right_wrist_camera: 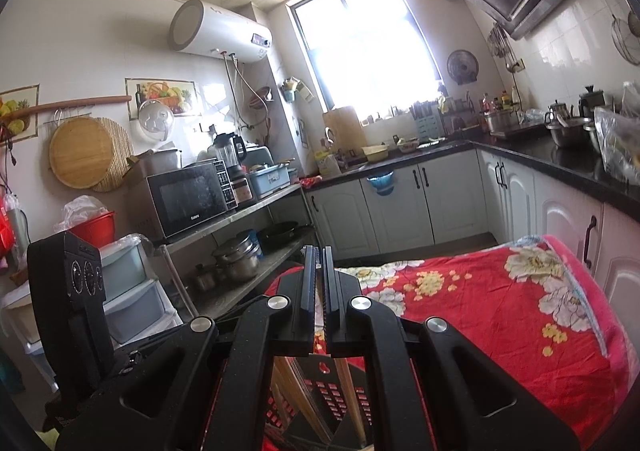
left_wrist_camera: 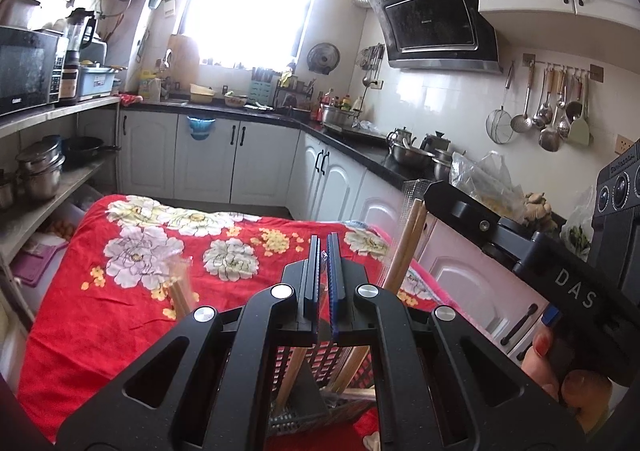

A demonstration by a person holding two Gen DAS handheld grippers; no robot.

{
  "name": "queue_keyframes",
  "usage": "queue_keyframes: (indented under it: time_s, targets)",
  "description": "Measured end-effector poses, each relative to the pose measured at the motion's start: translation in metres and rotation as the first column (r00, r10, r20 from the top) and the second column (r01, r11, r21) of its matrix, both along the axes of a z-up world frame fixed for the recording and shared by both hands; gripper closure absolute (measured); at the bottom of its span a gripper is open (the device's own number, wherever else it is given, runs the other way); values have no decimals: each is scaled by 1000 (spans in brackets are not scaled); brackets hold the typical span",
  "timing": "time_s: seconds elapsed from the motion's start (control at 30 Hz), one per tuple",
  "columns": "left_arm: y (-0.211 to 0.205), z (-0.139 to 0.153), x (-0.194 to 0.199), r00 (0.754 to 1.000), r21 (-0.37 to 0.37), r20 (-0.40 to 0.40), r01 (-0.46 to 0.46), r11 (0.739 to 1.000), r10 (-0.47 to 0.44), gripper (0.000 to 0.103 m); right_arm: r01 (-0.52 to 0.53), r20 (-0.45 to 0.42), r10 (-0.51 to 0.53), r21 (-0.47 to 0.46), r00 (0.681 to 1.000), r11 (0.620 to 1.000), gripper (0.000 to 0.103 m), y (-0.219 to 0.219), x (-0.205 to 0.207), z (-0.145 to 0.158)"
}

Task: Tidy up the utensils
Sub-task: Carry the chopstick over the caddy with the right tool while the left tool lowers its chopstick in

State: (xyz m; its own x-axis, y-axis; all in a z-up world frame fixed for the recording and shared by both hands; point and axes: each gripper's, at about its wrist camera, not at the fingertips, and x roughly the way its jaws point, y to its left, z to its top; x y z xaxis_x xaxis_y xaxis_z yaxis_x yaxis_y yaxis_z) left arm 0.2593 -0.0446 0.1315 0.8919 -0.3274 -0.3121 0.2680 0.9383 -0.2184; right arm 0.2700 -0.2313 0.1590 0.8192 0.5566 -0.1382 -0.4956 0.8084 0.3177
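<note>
Left gripper (left_wrist_camera: 323, 247) fingers together, nothing visibly pinched; right gripper (right_wrist_camera: 319, 255) likewise together, a thin pale sliver shows in the slit but what it is cannot be told. Wooden chopsticks (left_wrist_camera: 404, 251), some in clear plastic sleeves, stand tilted in a dark perforated utensil basket (left_wrist_camera: 320, 367) directly beneath both grippers, on the desk draped in a red floral cloth (left_wrist_camera: 132, 251); several sticks already lie in the basket, so the sorting looks well advanced; the cloth around it shows no stray utensils, though the near part is hidden by the grippers. Writing: "DAS" on the right gripper's body (left_wrist_camera: 576, 287); brand marks on the microwave (right_wrist_camera: 188, 199) and range hood (left_wrist_camera: 432, 19) too small to read.
</note>
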Motion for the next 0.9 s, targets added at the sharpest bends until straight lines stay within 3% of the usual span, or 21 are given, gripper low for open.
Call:
queue_keyframes:
  time_s: [0.43,0.9]
  targets:
    - [12,-22,-5,999,-37,-36,-14,999,13,102,8,-63,-7,10,998,1000,100,-3,-3,-25]
    - [19,-26,-11,999,-76,-46,-16,997,12,102,71,-126,-69,12,990,997,99,-22,-3,-37]
